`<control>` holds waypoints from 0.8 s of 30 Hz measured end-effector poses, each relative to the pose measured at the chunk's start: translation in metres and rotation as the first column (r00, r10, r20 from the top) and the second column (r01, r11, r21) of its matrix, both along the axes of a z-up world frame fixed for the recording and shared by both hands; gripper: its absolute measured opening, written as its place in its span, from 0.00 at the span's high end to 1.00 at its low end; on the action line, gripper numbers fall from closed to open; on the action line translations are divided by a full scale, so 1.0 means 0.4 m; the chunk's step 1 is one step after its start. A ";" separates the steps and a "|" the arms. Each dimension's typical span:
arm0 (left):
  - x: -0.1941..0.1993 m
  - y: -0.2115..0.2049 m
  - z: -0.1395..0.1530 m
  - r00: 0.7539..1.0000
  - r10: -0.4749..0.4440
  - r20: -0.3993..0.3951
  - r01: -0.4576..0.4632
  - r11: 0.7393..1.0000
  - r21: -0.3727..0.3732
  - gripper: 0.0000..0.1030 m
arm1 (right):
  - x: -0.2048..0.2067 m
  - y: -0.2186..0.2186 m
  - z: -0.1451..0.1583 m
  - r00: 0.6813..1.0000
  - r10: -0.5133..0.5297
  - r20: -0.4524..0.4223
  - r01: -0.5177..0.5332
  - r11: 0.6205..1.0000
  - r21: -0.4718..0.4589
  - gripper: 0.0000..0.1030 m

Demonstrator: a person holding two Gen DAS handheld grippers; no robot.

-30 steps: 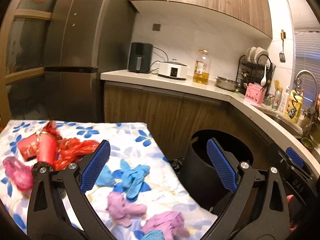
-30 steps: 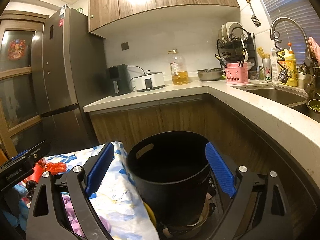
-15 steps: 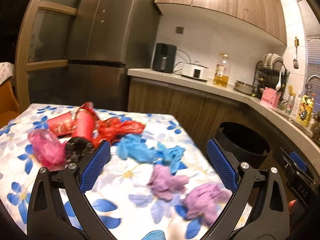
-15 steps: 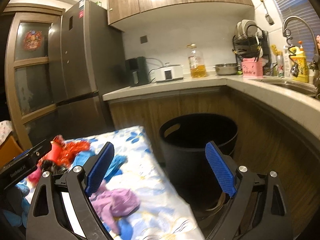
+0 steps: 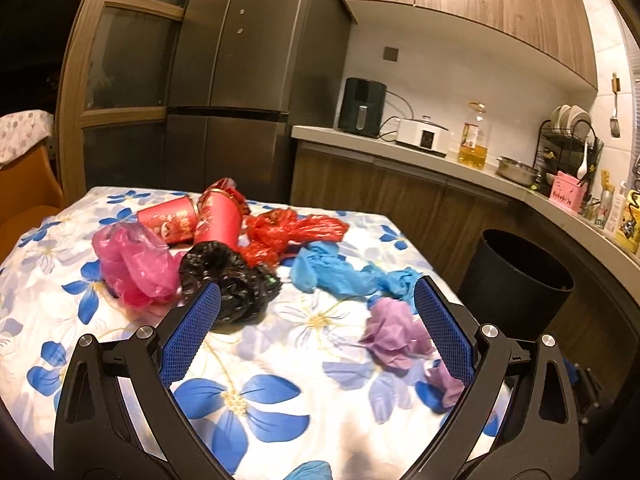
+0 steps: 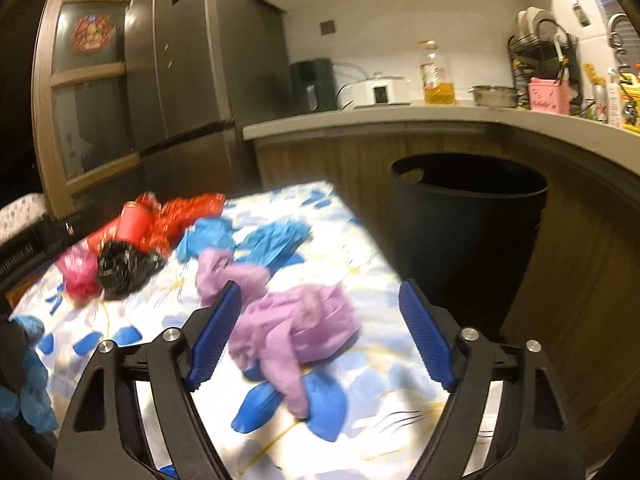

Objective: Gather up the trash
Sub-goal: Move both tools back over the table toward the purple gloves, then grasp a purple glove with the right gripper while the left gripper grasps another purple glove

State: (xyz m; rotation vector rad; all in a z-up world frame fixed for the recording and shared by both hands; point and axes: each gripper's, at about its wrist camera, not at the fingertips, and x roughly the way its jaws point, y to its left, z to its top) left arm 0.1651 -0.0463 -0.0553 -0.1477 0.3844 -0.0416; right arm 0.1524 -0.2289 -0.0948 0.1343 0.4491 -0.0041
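All the trash I see, the purple gloves [image 6: 296, 320], blue gloves [image 5: 340, 272], crumpled bags [image 5: 224, 276] and red cans [image 5: 192, 220], lies on the flowered worktop [image 5: 260, 400], nothing visibly collected; both my left gripper [image 5: 316, 336] and right gripper [image 6: 320, 332] have their jaws wide apart and empty, the black bin [image 6: 468, 232] just beside.

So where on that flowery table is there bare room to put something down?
Free cloth lies near the left hand-held gripper, between the black bag and the purple glove, and along the table's left edge beside the pink bag. The far middle is crowded: red cups, red bag, blue gloves.
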 end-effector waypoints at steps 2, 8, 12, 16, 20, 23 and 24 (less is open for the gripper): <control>0.003 0.010 -0.006 1.000 0.012 -0.004 -0.012 1.000 -0.009 0.07 | 0.023 0.016 -0.026 0.999 0.017 -0.041 -0.017 1.000 -0.010 0.36; 0.028 0.015 -0.023 1.000 0.014 -0.022 -0.015 1.000 -0.008 0.07 | 0.049 0.030 -0.074 0.991 0.069 -0.114 -0.069 0.998 0.001 0.79; 0.046 -0.009 -0.035 1.000 0.004 -0.028 -0.004 1.000 -0.002 0.07 | 0.049 0.016 -0.073 0.991 0.080 -0.109 -0.077 0.997 0.032 0.93; 0.076 -0.058 -0.053 0.999 -0.017 -0.043 0.018 0.999 0.032 0.07 | 0.025 -0.007 -0.046 0.997 0.051 -0.061 -0.049 0.998 0.043 0.94; 0.113 -0.105 -0.076 0.997 -0.034 -0.067 0.038 0.998 0.056 0.07 | 0.005 -0.045 -0.018 0.999 0.020 -0.030 -0.018 0.998 0.065 0.94; 0.142 -0.137 -0.091 0.995 -0.043 -0.095 0.050 0.996 0.074 0.10 | -0.009 -0.072 0.004 1.000 0.000 -0.005 0.001 0.997 0.073 0.94; 0.148 -0.148 -0.097 0.993 -0.050 -0.106 0.058 0.995 0.075 0.12 | -0.011 -0.076 0.010 1.000 -0.003 0.000 0.003 0.997 0.075 0.94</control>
